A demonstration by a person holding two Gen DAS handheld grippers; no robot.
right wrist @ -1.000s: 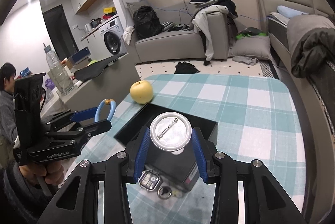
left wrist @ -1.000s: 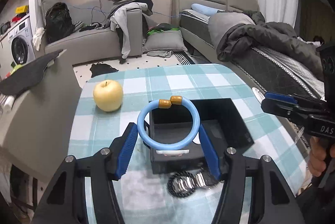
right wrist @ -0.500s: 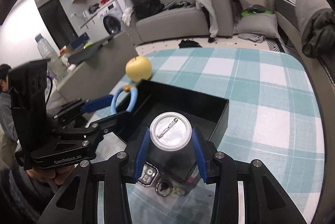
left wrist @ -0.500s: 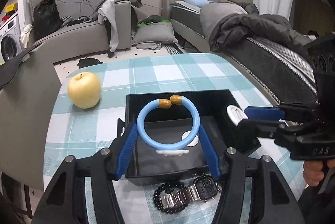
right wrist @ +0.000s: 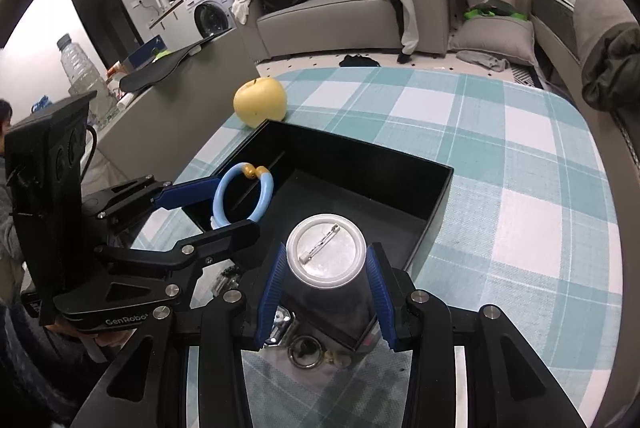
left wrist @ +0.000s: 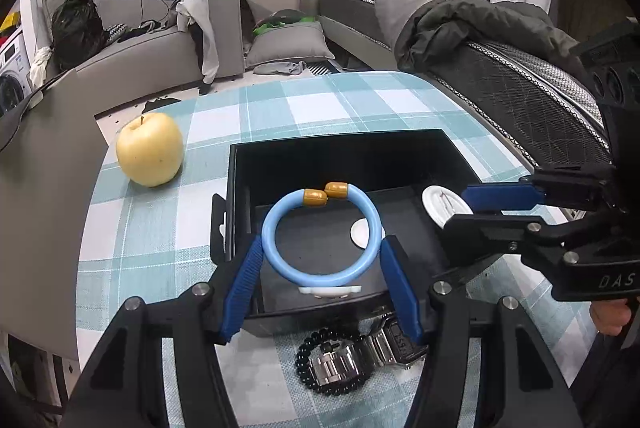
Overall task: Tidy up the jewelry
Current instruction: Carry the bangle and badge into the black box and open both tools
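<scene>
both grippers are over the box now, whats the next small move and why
Probably lower both a little and open. The left gripper holds the blue bangle over the black box, and the right gripper holds the pin badge over the box's near end. Both hang above the floor, so easing down first should soften the drop. The watch and bead bracelet wait outside.

A table (left wrist: 352, 99) under a teal-and-white check cloth carries a black box (left wrist: 340, 147). An apple (left wrist: 150, 149) sits just beside the box's far left corner; a watch (left wrist: 372, 348), a bead bracelet (left wrist: 316, 368) and a ring (right wrist: 306, 351) lie against its near side.
</scene>
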